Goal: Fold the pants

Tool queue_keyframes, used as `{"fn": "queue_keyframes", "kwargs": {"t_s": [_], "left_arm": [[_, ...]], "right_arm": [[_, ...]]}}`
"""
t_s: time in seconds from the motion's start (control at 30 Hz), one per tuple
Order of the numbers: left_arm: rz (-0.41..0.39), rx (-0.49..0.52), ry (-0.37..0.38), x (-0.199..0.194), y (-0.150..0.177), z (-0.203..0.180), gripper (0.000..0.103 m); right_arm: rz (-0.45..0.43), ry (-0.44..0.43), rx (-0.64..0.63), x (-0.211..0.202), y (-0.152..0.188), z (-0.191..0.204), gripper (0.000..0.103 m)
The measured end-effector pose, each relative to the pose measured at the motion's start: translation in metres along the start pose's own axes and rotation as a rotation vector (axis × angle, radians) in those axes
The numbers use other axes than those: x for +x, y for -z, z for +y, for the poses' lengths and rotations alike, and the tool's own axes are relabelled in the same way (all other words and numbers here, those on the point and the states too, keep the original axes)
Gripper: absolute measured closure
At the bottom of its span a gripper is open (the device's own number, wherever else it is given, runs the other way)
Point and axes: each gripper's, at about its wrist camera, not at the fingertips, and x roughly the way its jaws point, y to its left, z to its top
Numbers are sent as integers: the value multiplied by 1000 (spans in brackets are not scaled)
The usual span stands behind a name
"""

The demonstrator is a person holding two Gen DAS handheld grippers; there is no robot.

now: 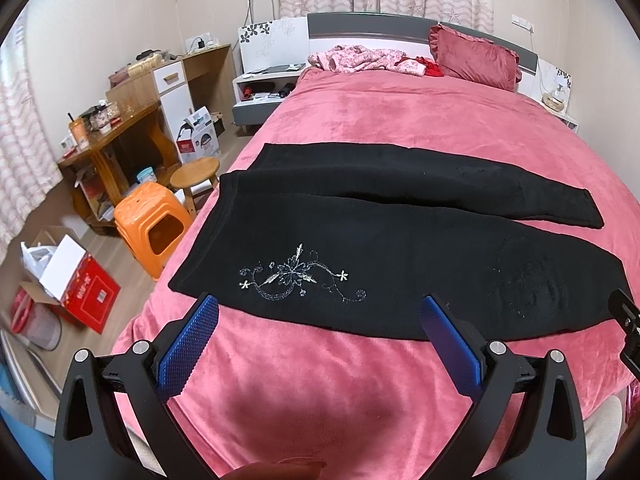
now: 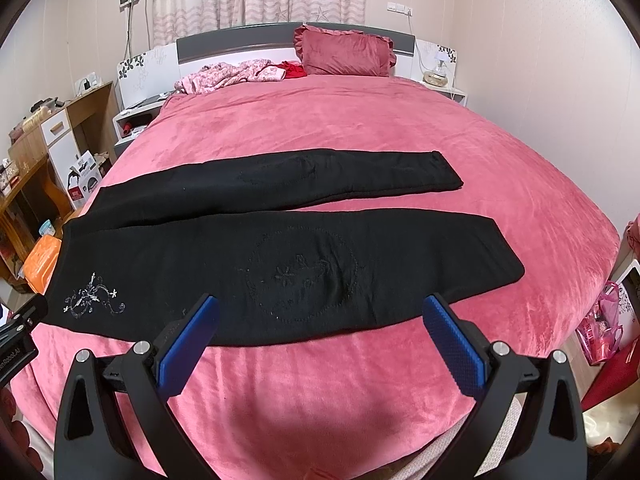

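Black pants (image 1: 360, 248) lie flat on the bed (image 1: 360, 120), just beyond both sets of fingers. Left gripper (image 1: 320, 312) and right gripper (image 2: 320, 312): fingers wide apart, holding nothing, above the near pant edge.

Bed (image 2: 360, 128) w/ pink plush cover, spread flat; black pants (image 2: 280, 264) lie unfolded across its near half, waistband to the left, legs apart toward the right; at the headboard end: red pillow (image 2: 346, 54), crumpled pink floral clothes (image 2: 224, 76), small red garment (image 2: 292, 70) btwn them.
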Motion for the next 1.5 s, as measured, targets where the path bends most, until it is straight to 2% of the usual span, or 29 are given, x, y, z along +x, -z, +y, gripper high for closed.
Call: {"fn": "queue_keyframes", "kwargs": {"t_s": [0.3,0.6,0.67,0.73,0.77,0.83,0.87,0.93,1.03,1.17,1.23,1.37,1.43,1.5], "left_arm": [[-19,2,-11,0,2,-2,3],[33,-52,32,19,3,8,3],[76,-48,77,27,4,11,3],[138,-66,196,40,8,17,3],[153,-93,246,45,11,22,3],[156,-196,291,54,19,37,3],[146,-248,283,60,25,46,3],[154,-275,268,69,29,54,3],[193,-281,245,84,34,63,3],[279,-390,241,105,44,86,3],[264,-435,232,109,48,99,3],[209,-447,223,110,49,109,3],[189,-467,273,113,51,114,3],[191,-487,353,119,51,115,3]], "right_arm": [[5,1,-1,3,2,-1,2],[10,12,11,8,3,-7,2],[11,-36,35,13,3,-12,2],[25,-232,88,26,5,-21,2],[75,-289,103,37,7,-25,2],[140,-287,117,51,13,-31,2],[155,-279,127,58,17,-37,2],[165,-271,146,67,22,-48,2],[194,-256,210,79,25,-71,2],[220,-282,401,95,35,-119,2],[227,-285,469,100,38,-139,2],[223,-297,562,108,43,-168,2],[244,-302,626,116,48,-187,2],[258,-317,695,123,54,-202,6]]}}
